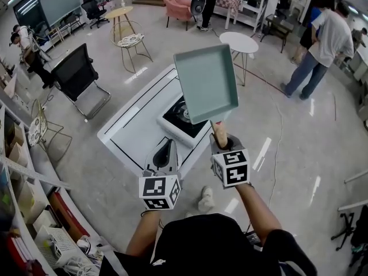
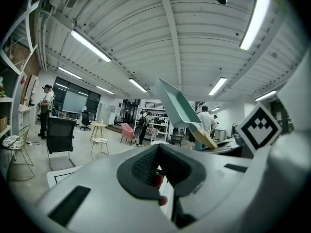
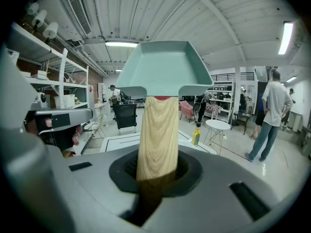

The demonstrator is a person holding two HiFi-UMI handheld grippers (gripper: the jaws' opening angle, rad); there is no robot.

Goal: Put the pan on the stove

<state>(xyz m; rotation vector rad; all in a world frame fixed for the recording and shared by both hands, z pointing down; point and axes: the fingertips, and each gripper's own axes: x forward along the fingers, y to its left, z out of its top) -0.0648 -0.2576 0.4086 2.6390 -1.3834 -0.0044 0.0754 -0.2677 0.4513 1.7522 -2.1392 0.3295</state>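
Looking steeply down, the head view took in a wide grey floor point(image 1: 287, 148) with furniture scattered about; a low white table point(image 1: 129, 132) with black outline markings stood directly ahead of the person; a black office chair point(image 1: 77, 73) sat to its left, a small round white table point(image 1: 238, 42) behind it, and a person in a white shirt point(image 1: 322, 39) stood at far right.

Pan point(image 1: 206, 84): square, teal, raised rim; it was held in the air over the white table, tilted, its near edge overlapping the stove in the head view; it was not resting on anything. From the left gripper view the pan point(image 2: 177, 103) showed edge-on and slanted, well above table level.

Stove point(image 1: 172, 119): a portable single-burner unit, white body and black top, standing on the near right part of the white table; its burner showed just beside the pan's lower left edge.

Right gripper point(image 1: 220, 142): jaws pinched on the pan's pale wooden handle point(image 3: 156, 137); the handle ran straight up out of the jaws to the pan body.

Left gripper point(image 1: 167, 149): jaws pressed together with nothing between them; it sat just beside the right gripper, near the table's close edge, touching nothing.

Small yellow bottle point(image 3: 196, 135): upright on the far side of the white table.
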